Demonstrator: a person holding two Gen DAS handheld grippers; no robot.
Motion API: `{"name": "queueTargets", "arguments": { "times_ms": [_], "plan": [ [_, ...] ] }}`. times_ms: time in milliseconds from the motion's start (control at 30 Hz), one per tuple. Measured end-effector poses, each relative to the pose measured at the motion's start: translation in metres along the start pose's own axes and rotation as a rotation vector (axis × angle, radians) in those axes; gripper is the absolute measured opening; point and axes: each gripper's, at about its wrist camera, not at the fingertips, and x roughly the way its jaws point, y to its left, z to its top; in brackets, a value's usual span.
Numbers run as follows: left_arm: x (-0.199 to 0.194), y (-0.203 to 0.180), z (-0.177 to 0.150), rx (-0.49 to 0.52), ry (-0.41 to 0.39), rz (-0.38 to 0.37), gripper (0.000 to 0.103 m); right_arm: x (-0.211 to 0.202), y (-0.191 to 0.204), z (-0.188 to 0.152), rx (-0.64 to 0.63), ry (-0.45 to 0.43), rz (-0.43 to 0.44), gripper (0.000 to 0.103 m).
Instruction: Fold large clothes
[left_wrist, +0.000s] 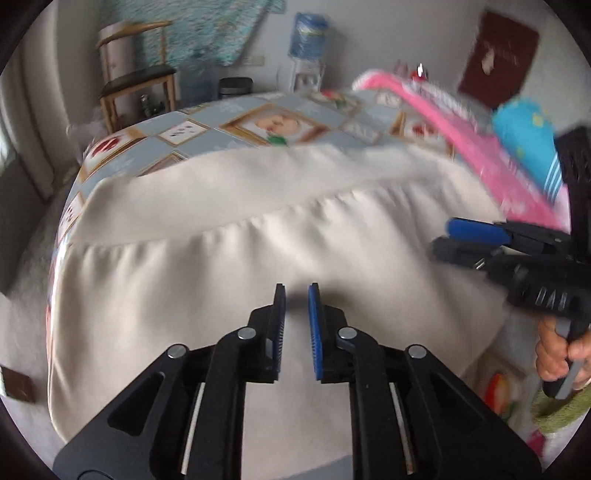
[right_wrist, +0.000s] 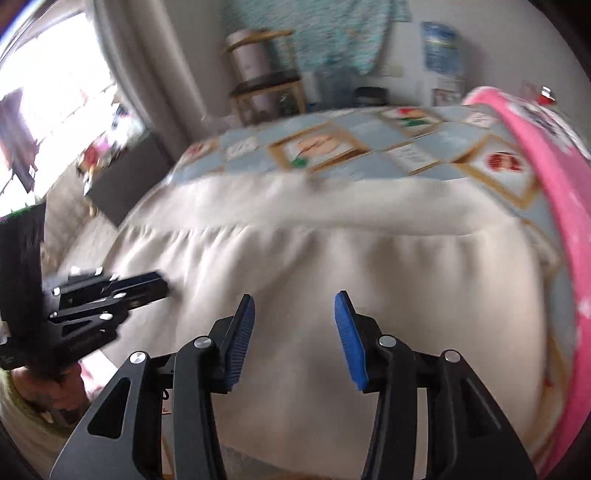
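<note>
A large cream-white garment (left_wrist: 229, 254) lies spread on the table, folded into layers with a gathered seam across it; it also fills the right wrist view (right_wrist: 369, 266). My left gripper (left_wrist: 297, 291) hovers over its near part, jaws slightly apart and empty. My right gripper (right_wrist: 294, 301) is open and empty above the cloth. The right gripper shows in the left wrist view (left_wrist: 448, 236) at the right, over the cloth's right edge. The left gripper shows in the right wrist view (right_wrist: 147, 282) at the left, over the cloth's left edge.
The table has a patterned blue tablecloth (left_wrist: 236, 122) with framed pictures. Pink fabric (left_wrist: 480, 147) and a blue item (left_wrist: 524, 129) lie at the table's right side. A wooden chair (left_wrist: 140, 81), a water dispenser (left_wrist: 308, 48) and a window (right_wrist: 55, 110) stand beyond.
</note>
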Motion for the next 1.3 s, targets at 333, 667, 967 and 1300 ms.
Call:
{"name": "queueTargets", "arguments": {
  "times_ms": [333,667,967,1300],
  "plan": [
    [0.003,0.032,0.038,-0.082,-0.049,-0.008,0.014,-0.024,-0.055,0.039,0.072,-0.098,-0.151,0.045],
    [0.026,0.082,0.056,-0.295,0.030,-0.002,0.014,-0.008,-0.114,0.041,0.236,0.013,-0.222,0.045],
    [-0.076,0.030,-0.023,-0.116,-0.055,0.045,0.070,-0.103,-0.046,-0.053,0.312,-0.085,0.018,0.082],
    [-0.140,-0.031,-0.095,-0.107,-0.189,0.196,0.095,-0.159,0.022,-0.123,0.271,-0.142,-0.173,0.091]
  ]
}}
